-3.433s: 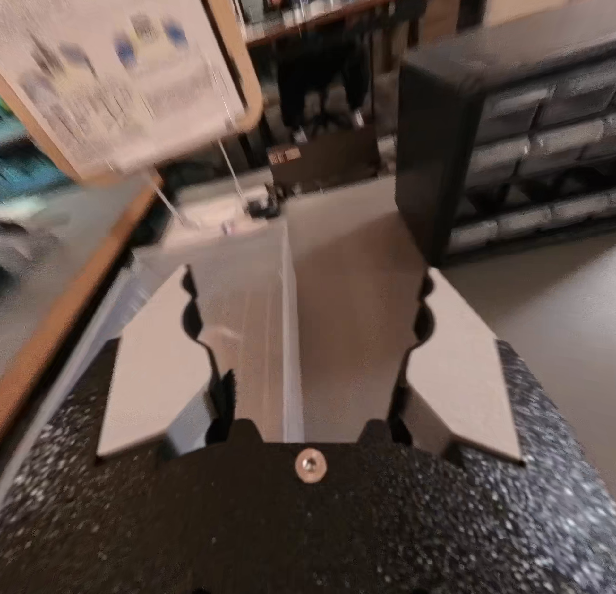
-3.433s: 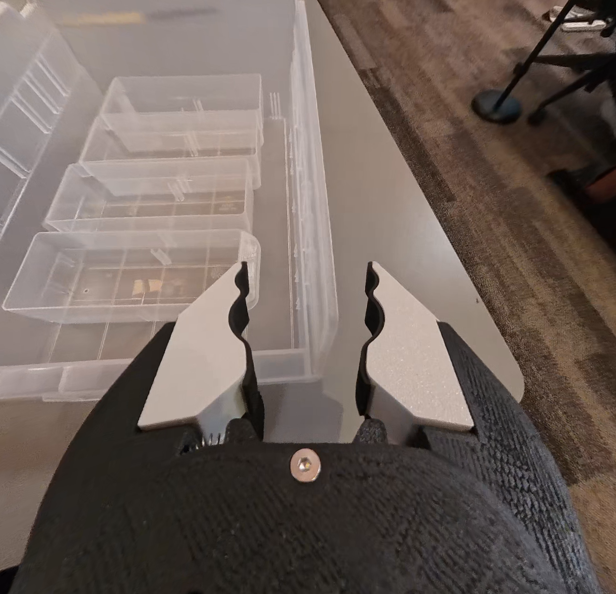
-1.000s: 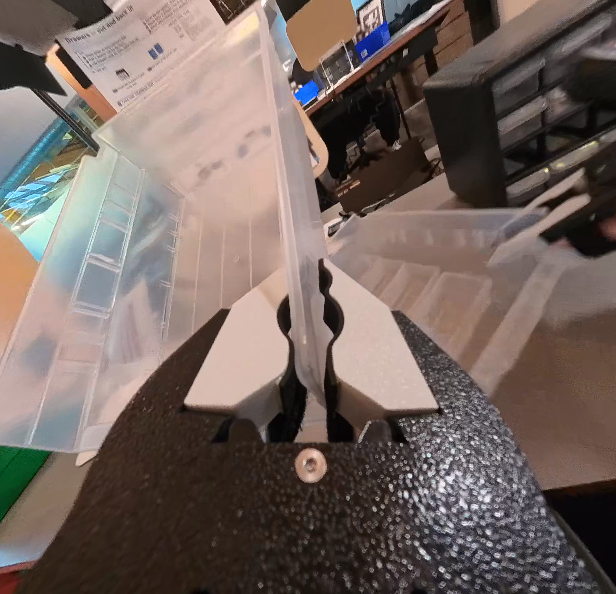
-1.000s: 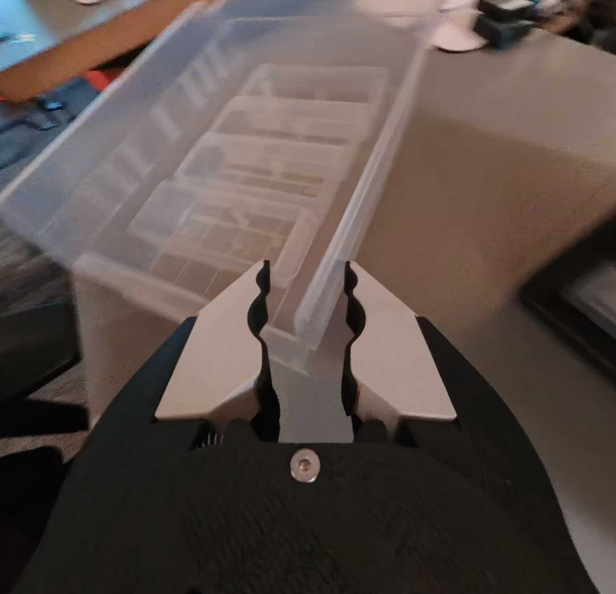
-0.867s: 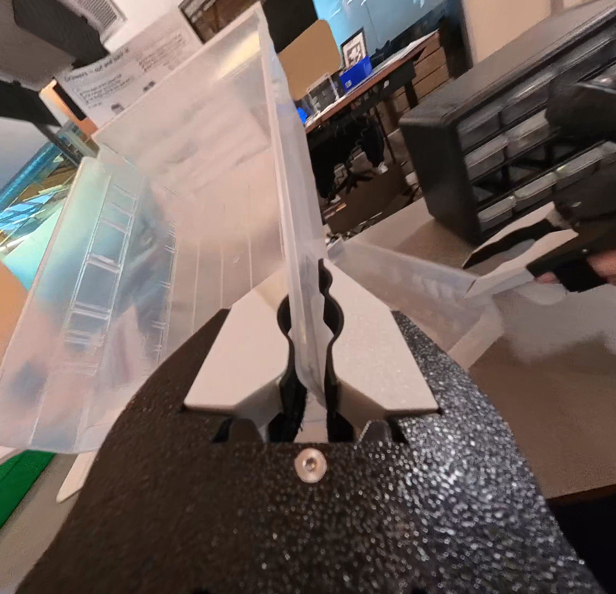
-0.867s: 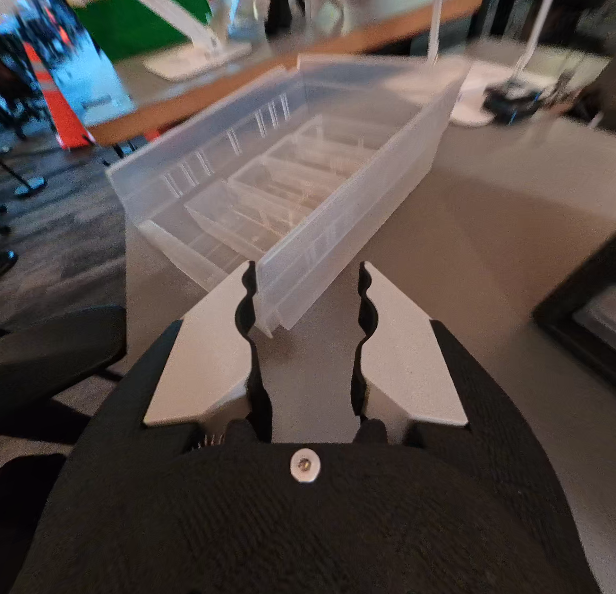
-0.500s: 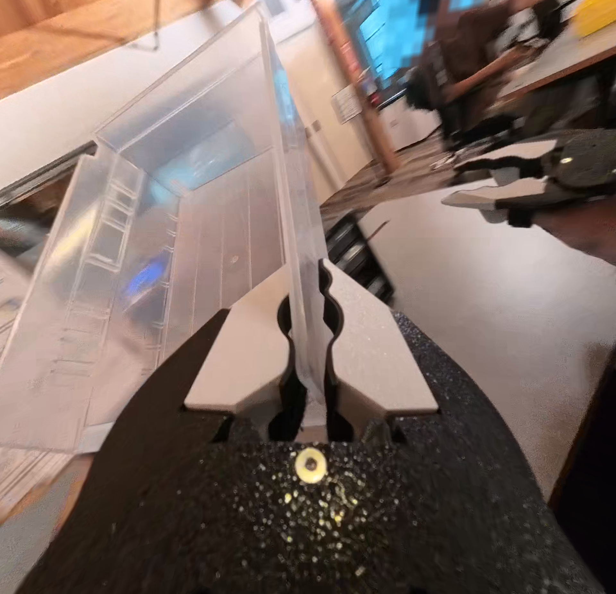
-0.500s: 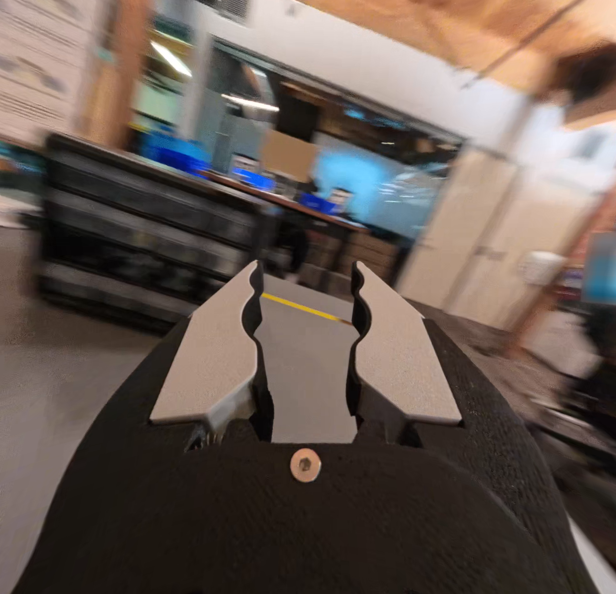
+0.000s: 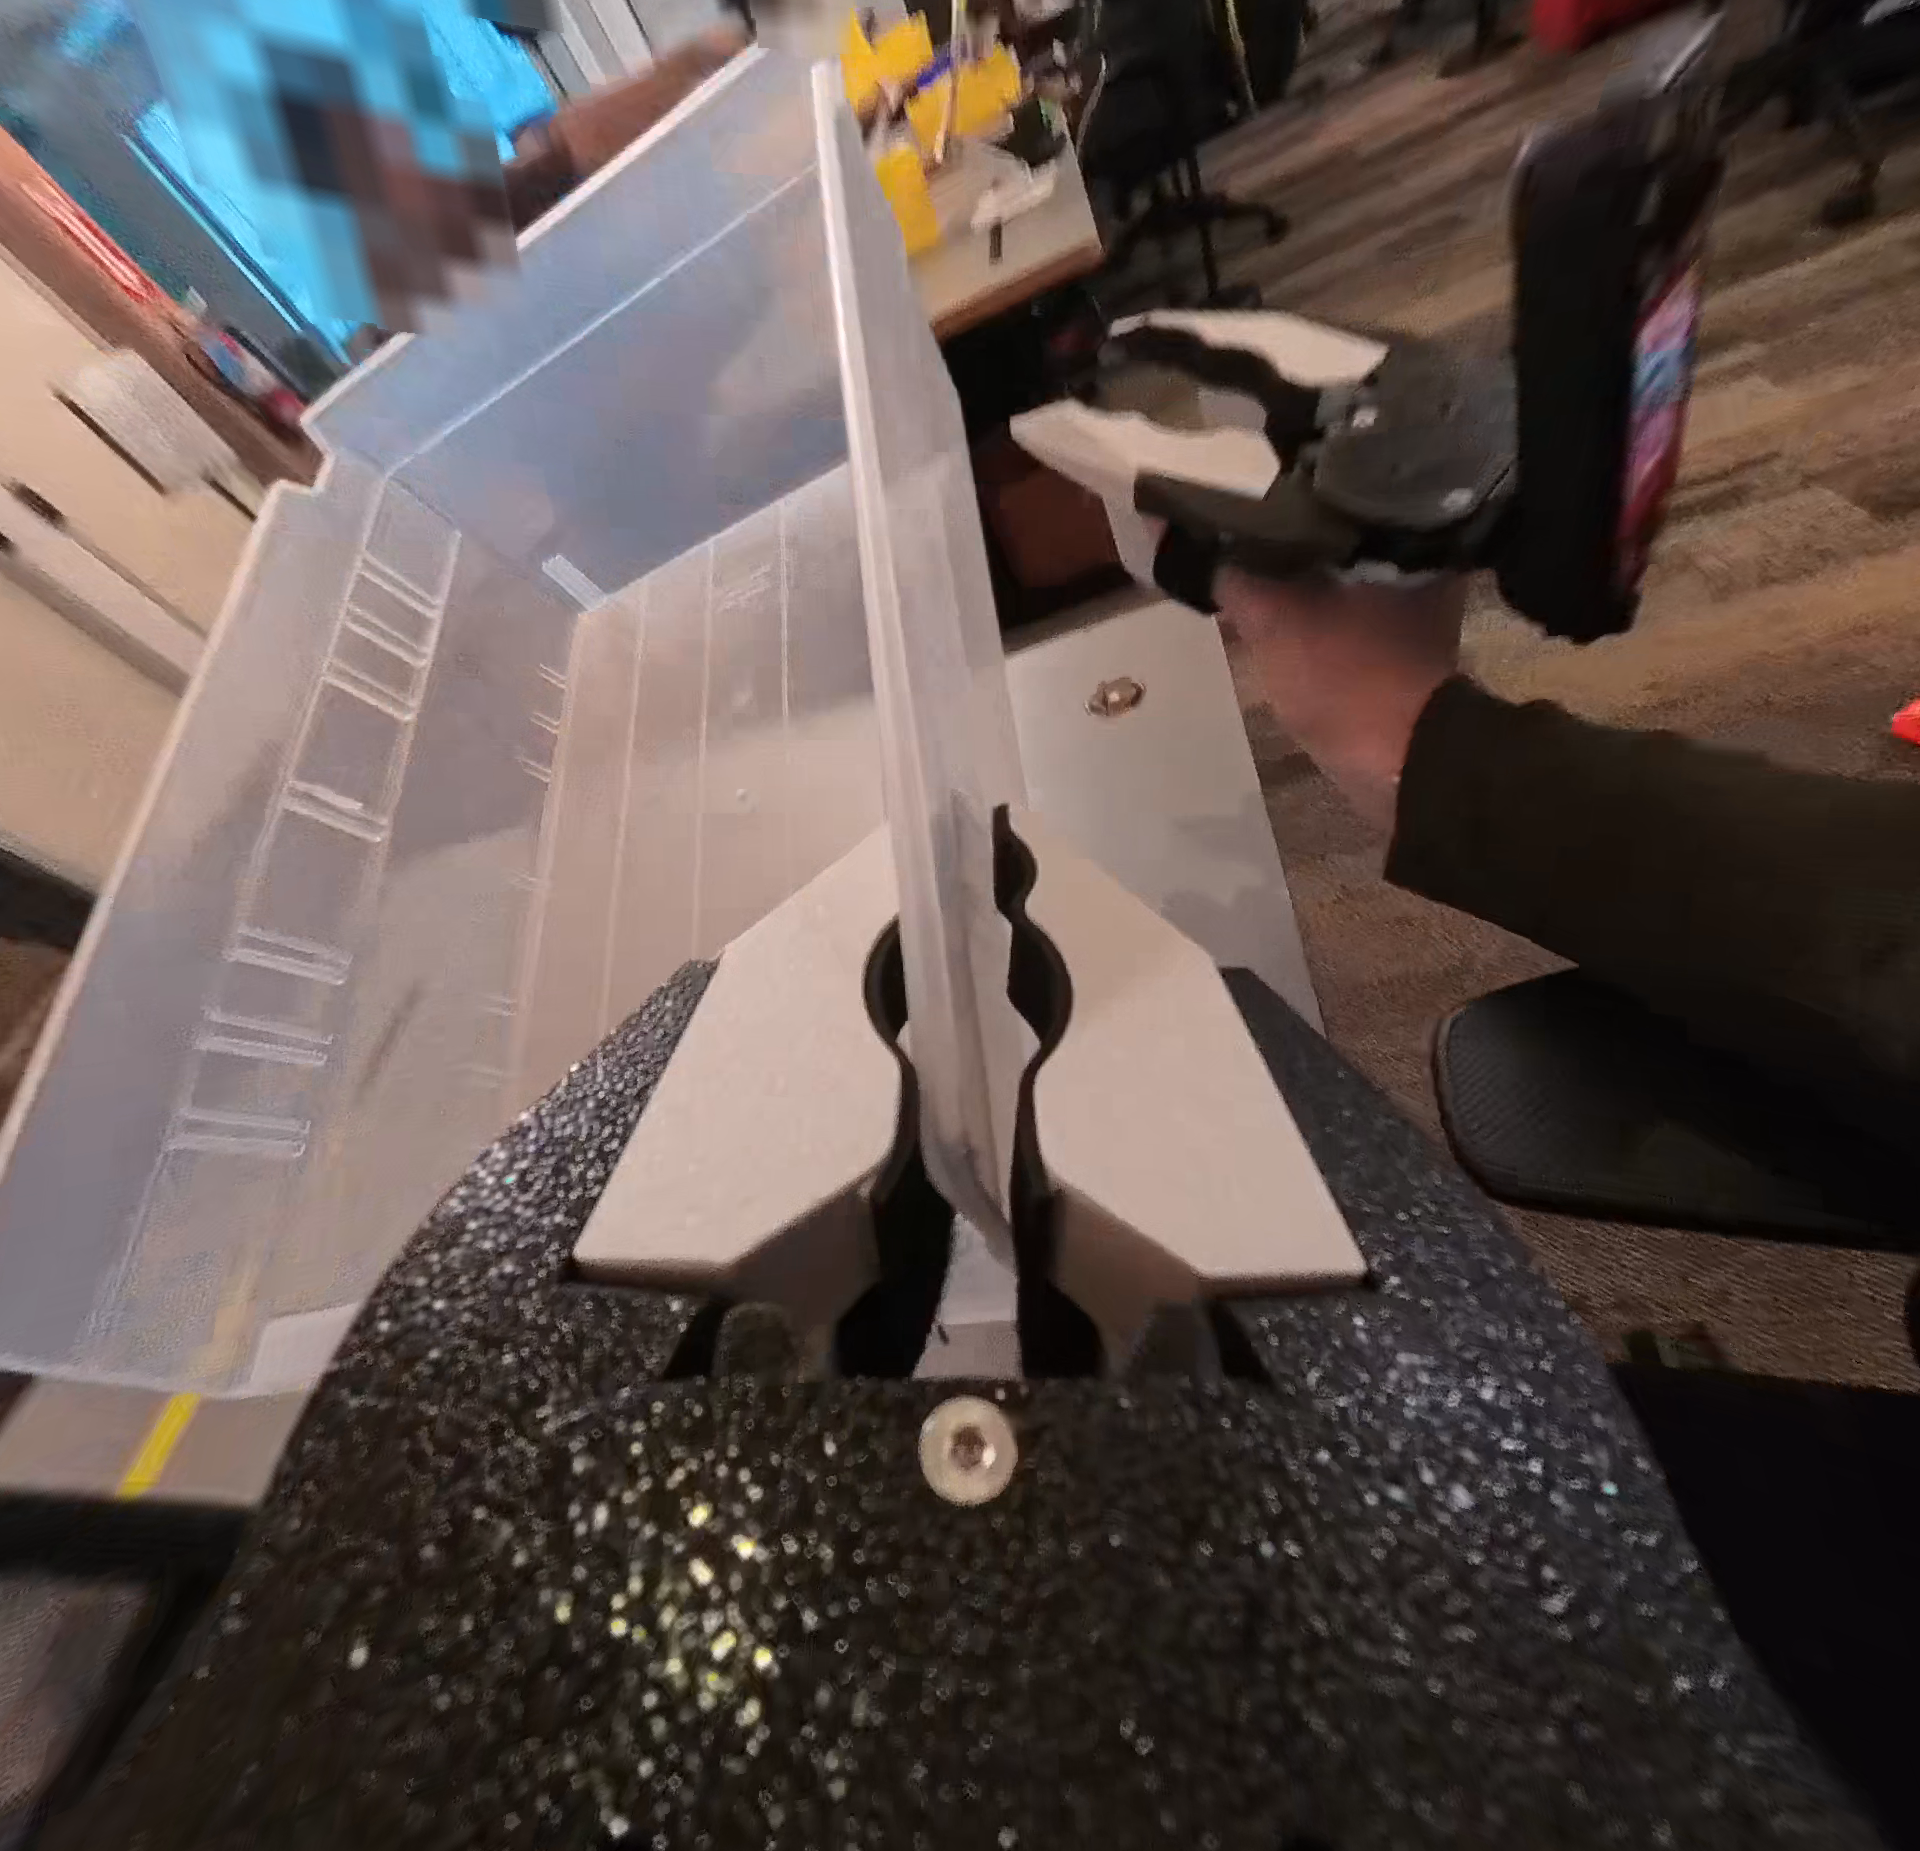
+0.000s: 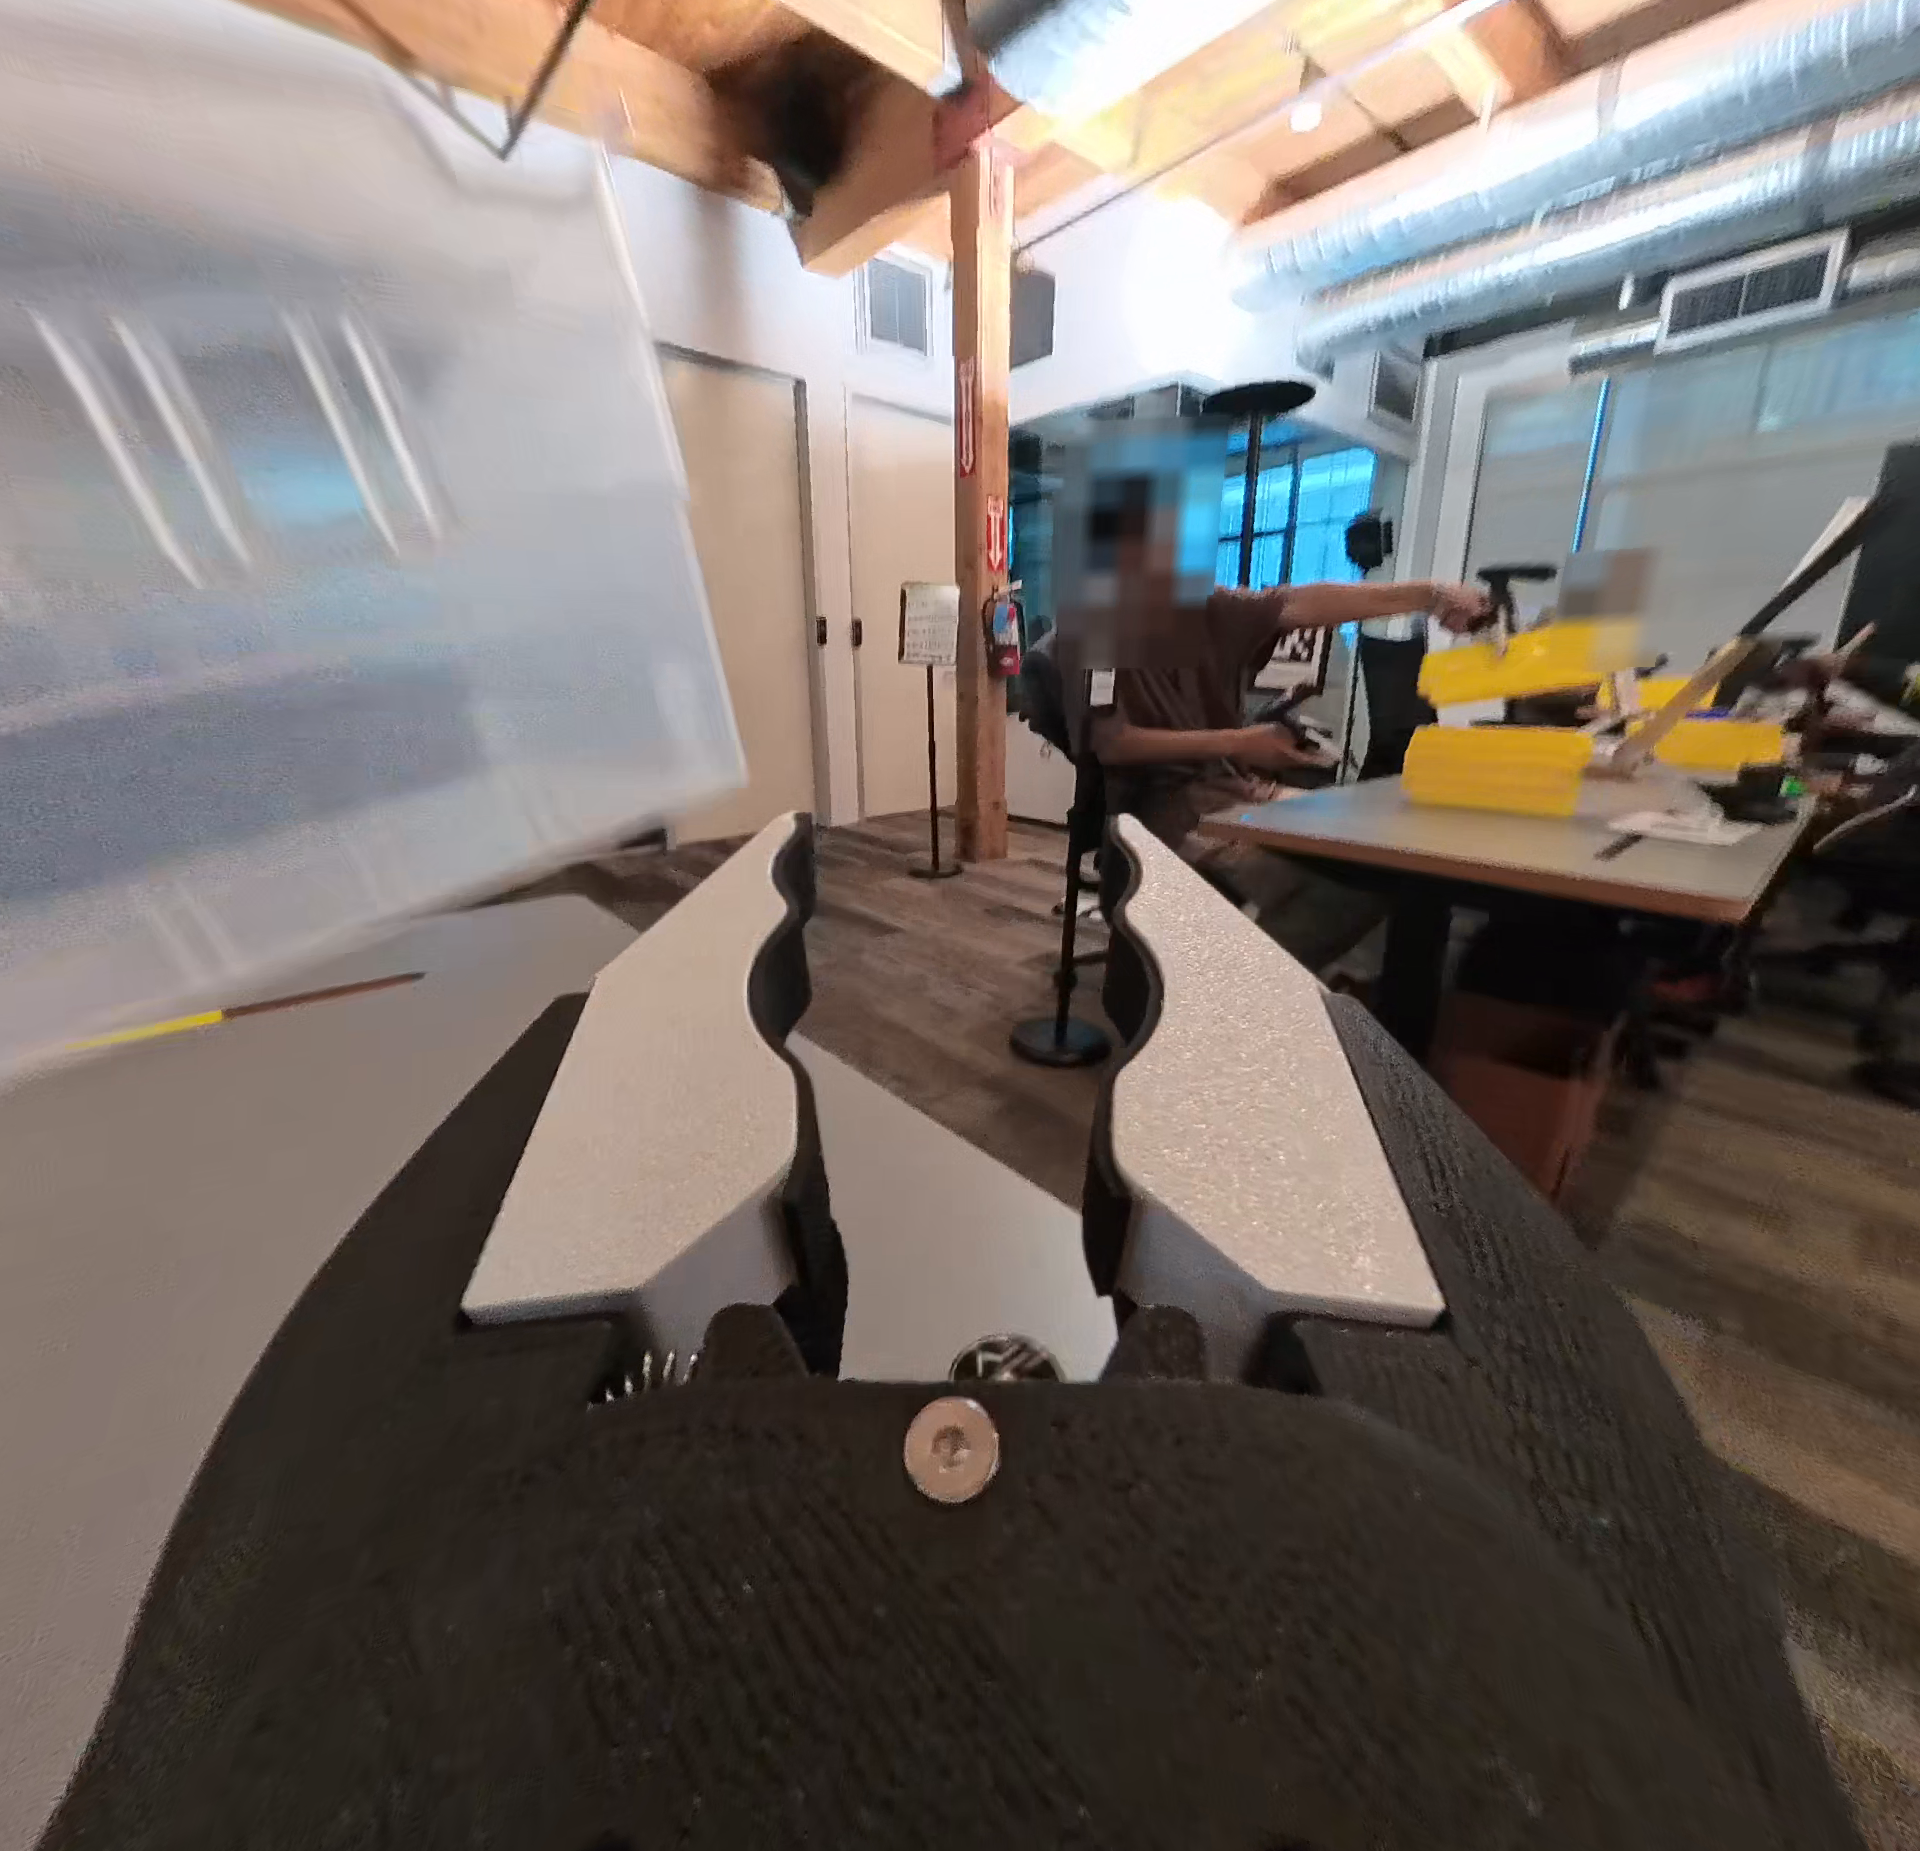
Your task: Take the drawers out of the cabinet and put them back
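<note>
My left gripper [image 9: 961,835] is shut on the side wall of a large clear plastic bin [image 9: 582,658]. It holds the bin up off the grey table [image 9: 1143,752], and the bin looks empty inside. My right gripper [image 10: 956,845] is open and empty, pointing out over the table corner toward the room. It also shows in the left wrist view [image 9: 1195,388], held in a hand to the right of the bin. The bin shows as a blurred clear sheet at the left of the right wrist view [image 10: 343,575]. The cabinet and the small drawers are out of view.
The grey table [image 10: 208,1230] ends close ahead, with wood floor beyond. A black office chair [image 9: 1662,1095] is at the right. A person sits at another desk [image 10: 1507,845] with yellow bins [image 10: 1496,752]. A wooden post [image 10: 982,513] stands behind.
The left gripper closed on the bin wall, lifted the bin and swung it round to face the room. The small drawers once in it no longer show. The right gripper left the bin's rim and turned away.
</note>
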{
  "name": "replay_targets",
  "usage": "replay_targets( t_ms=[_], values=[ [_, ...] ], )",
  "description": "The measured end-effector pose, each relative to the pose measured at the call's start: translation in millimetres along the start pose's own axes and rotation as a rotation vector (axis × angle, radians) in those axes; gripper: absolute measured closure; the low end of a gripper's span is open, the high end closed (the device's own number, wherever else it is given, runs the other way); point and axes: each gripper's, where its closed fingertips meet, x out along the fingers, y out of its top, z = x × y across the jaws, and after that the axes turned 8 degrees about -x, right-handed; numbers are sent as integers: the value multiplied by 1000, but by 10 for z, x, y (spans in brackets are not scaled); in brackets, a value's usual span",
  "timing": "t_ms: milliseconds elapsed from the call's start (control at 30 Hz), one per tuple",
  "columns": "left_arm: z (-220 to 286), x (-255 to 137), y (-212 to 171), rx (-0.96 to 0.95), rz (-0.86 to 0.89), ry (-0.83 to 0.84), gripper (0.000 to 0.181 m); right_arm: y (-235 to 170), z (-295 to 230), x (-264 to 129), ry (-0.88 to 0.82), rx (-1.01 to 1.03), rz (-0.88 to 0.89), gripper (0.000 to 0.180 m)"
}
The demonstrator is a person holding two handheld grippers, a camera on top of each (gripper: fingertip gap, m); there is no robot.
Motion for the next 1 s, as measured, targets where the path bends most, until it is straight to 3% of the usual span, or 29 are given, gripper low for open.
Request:
replay_targets(
  t_ms=[267, 467, 600, 633, 700, 733, 767, 900, 1000],
  values=[
    [-318, 867, -848, -87, -212, 138, 175, -186, -238, 158, 115, 66, -84, 126],
    [-361, 1022, -1150, -134, -302, 130, 174, -183, -450, 179, 194, 73, -89, 126],
    [-308, 1035, -1214, -77, -259, 157, 171, -180, -606, 175, 243, 70, -99, 126],
    [-331, 980, -1137, -34, -211, 199, 162, -182, -638, 169, 249, 60, -102, 125],
    [-305, 781, -953, 8, -152, 229, 106, -181, -699, 142, 264, 41, -103, 124],
    [-286, 618, -861, 4, -133, 230, 86, -173, -738, 122, 278, 36, -102, 124],
    [-296, 403, -758, -2, -94, 241, 78, -162, -781, 97, 295, 35, -100, 124],
    [-617, -813, -554, -173, 96, 376, 77, -108, -1020, -30, 361, 43, -94, 116],
    [-938, -2020, -640, -310, 185, 583, 78, 20, -1314, -160, 440, 40, -101, 109]
  ],
)
